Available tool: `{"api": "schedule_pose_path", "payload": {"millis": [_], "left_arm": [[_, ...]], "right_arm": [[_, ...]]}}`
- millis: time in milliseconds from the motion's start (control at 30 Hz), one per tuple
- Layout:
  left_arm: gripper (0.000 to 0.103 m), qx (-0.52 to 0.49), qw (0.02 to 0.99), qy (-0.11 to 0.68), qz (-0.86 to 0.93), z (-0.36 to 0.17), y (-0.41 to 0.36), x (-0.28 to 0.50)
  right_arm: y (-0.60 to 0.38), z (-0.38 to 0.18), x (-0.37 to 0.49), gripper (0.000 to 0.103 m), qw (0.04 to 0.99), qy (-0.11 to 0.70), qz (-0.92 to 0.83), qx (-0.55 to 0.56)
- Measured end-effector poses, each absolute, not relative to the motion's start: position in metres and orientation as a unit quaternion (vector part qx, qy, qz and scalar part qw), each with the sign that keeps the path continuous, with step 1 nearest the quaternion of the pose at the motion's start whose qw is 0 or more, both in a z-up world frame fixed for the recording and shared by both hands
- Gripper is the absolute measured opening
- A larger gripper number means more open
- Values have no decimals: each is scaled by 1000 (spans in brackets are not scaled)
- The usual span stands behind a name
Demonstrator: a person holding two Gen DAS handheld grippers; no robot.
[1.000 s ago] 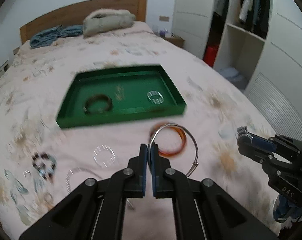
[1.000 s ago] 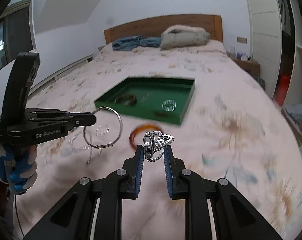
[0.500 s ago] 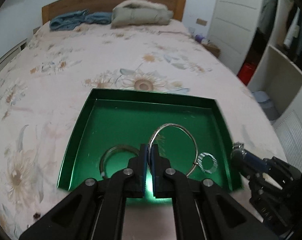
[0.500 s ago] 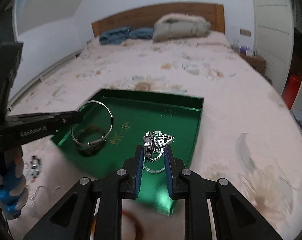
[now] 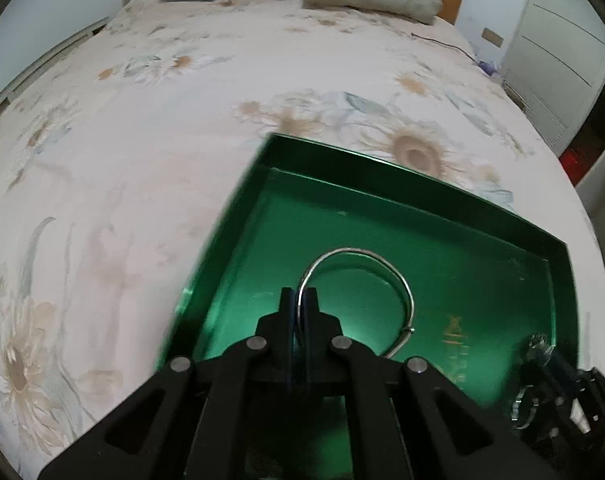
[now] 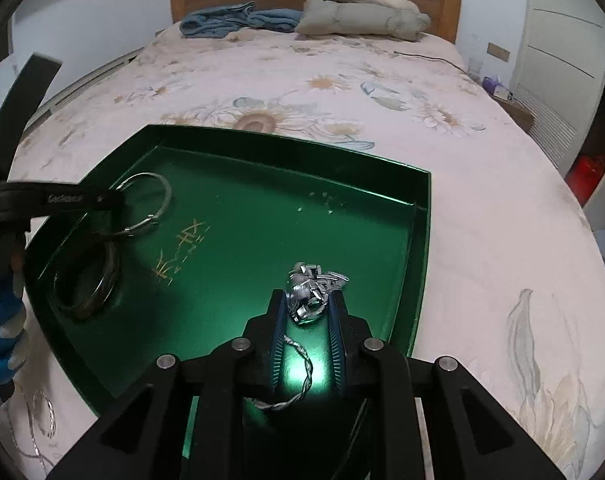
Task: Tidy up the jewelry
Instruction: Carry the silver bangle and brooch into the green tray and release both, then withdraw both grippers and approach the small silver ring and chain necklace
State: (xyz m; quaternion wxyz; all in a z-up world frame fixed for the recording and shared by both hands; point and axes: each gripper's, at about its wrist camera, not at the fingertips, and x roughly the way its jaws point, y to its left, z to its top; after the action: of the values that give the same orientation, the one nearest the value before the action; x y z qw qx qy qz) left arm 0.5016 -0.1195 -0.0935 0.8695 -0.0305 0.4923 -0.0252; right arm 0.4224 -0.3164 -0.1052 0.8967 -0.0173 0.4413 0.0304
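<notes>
A green tray [image 6: 422,240] lies on the flowered bedspread, with a dark bangle [image 6: 90,284] in its left part. My left gripper [image 5: 301,300] is shut on a thin silver bangle [image 5: 398,276], held low over the tray's left side. From the right wrist view that left gripper [image 6: 114,200] reaches in from the left with the silver bangle [image 6: 164,196] just above the dark one. My right gripper [image 6: 308,300] is shut on a bunched silver link chain [image 6: 314,280] over the tray's near right part. A loose end of the chain hangs between the fingers.
Thin silver rings and a chain [image 6: 42,416] lie on the bedspread left of the tray. A hand in a blue glove [image 6: 2,320] holds the left gripper. A folded coat [image 6: 362,12] and blue cloth [image 6: 222,20] lie by the headboard. Wardrobes stand at the right.
Both grippers have moved forward and down from above the bedspread to over the green tray. Each still holds its piece. The amber bangle and loose rings have dropped out of the left view.
</notes>
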Motion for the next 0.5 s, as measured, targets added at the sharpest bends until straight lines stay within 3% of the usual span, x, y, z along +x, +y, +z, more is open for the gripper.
{"api": "schedule_pose_path", "payload": {"millis": [67,100,133,500], "left_arm": [[5,-39,868,494,-31,-92,-112,499],[5,-47,869,491,-34,-90,-107,496],[5,-50,873,484,-38,-85,-103,491],[9,-7,910,406,-87,-6,-80,365]], "right_arm": [[-316,-101,421,33,897,440,31,-10],[-316,-98,420,48,899,436,28,-10],[-315,-93,415,57,903,428,27,-8],[-303,-25,300,57,931,362,49,8]]}}
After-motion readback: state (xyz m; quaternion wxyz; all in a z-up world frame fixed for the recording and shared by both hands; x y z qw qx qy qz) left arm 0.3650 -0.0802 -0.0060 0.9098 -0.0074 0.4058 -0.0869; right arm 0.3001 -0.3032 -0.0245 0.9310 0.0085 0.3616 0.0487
